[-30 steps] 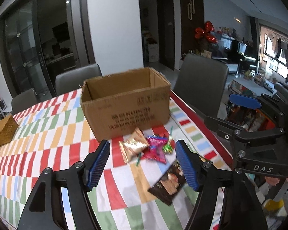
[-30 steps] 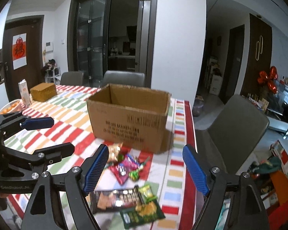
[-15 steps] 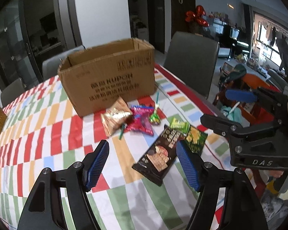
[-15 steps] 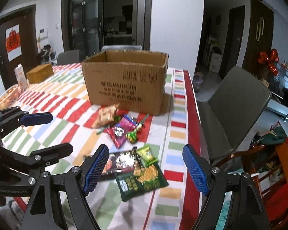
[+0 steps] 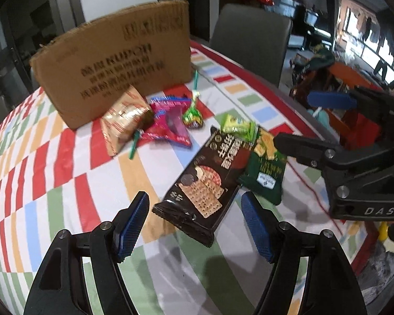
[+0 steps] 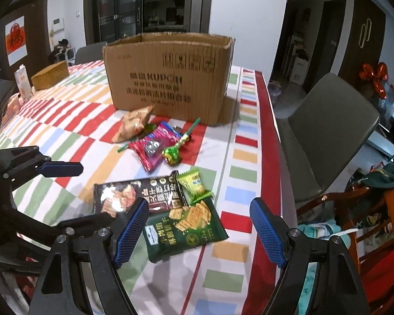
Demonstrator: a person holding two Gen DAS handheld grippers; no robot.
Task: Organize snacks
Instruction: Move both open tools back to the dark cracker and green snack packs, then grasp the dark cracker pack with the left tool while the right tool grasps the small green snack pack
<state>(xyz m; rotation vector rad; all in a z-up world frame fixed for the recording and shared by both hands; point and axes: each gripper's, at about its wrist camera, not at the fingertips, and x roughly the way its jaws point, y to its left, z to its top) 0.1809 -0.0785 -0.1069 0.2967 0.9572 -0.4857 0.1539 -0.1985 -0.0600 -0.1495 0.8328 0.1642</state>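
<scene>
Several snack packs lie on the striped tablecloth in front of an open cardboard box (image 5: 118,60) (image 6: 170,78). A dark cracker pack (image 5: 205,183) (image 6: 134,194) lies nearest, between the tips of my open left gripper (image 5: 194,225). A dark green cracker pack (image 5: 265,168) (image 6: 186,231) lies beside it, between the tips of my open right gripper (image 6: 199,233). A small light green pack (image 5: 236,128) (image 6: 193,183), a pink pack (image 5: 170,128) (image 6: 152,147), a green lollipop (image 5: 193,115) (image 6: 173,155) and a gold pack (image 5: 120,126) (image 6: 134,123) lie nearer the box. Both grippers are empty.
A grey chair (image 6: 325,136) (image 5: 249,39) stands at the table's right edge (image 6: 265,157). A woven box (image 6: 50,76) and a carton (image 6: 23,81) stand at the far left. Clutter lies on the floor to the right (image 6: 367,197).
Both grippers have dropped and tilted down toward the table, closing in on the dark and green cracker packs. Their jaws have stayed open. The snacks have not moved.
</scene>
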